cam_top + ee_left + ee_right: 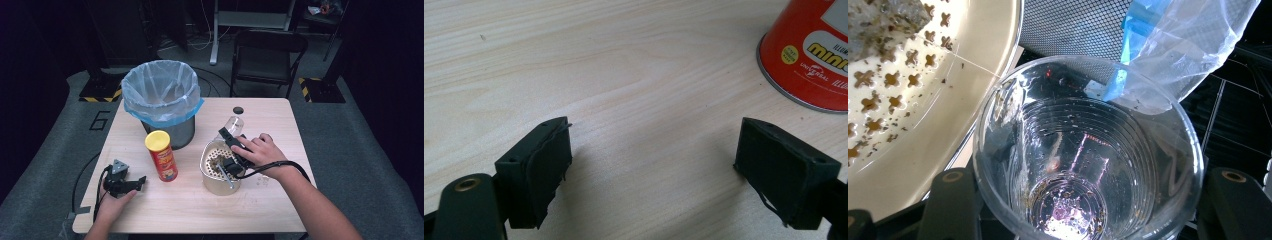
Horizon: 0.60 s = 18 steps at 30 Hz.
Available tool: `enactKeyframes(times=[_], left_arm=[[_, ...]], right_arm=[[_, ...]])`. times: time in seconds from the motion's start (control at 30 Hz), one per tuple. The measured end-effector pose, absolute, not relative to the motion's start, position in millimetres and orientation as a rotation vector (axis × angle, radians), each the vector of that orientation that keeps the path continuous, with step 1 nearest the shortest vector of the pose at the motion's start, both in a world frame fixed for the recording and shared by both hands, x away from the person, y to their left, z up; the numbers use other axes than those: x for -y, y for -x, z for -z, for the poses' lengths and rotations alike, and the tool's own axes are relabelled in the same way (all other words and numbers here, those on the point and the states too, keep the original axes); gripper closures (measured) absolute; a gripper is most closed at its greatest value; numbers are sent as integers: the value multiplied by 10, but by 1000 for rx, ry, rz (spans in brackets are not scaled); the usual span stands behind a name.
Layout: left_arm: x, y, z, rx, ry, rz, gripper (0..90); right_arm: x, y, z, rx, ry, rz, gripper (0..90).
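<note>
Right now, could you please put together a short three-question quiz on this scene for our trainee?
1. True or false: the left gripper holds the red can.
2. What is the right gripper shut on?
A. a spoon
B. a clear plastic cup
C. a lid
3. What lines the mesh bin?

Key: 1 false, its jaws are open over bare table. 2 B. 3 a clear bag with a blue edge.

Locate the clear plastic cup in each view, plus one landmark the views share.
High view: the clear plastic cup sits right of centre, in the right claw, just above the perforated strainer.
Left gripper view: not in it; this one has the red can at upper right.
Right gripper view: the cup is at centre, seen down its mouth.
Shared landmark: the mesh trash bin with its bag.
</note>
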<state>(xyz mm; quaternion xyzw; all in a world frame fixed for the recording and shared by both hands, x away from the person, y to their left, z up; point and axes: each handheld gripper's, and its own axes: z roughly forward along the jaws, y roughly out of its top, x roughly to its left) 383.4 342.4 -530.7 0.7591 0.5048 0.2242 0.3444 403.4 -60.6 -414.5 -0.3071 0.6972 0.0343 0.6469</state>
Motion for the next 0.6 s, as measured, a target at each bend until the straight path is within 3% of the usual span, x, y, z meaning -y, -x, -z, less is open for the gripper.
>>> enactKeyframes(times=[0.6], left_arm=[[-3423, -3833, 5307, -1312, -1971, -580, 145]], right_arm=[[591, -4015, 4117, -1557, 710, -72, 361]])
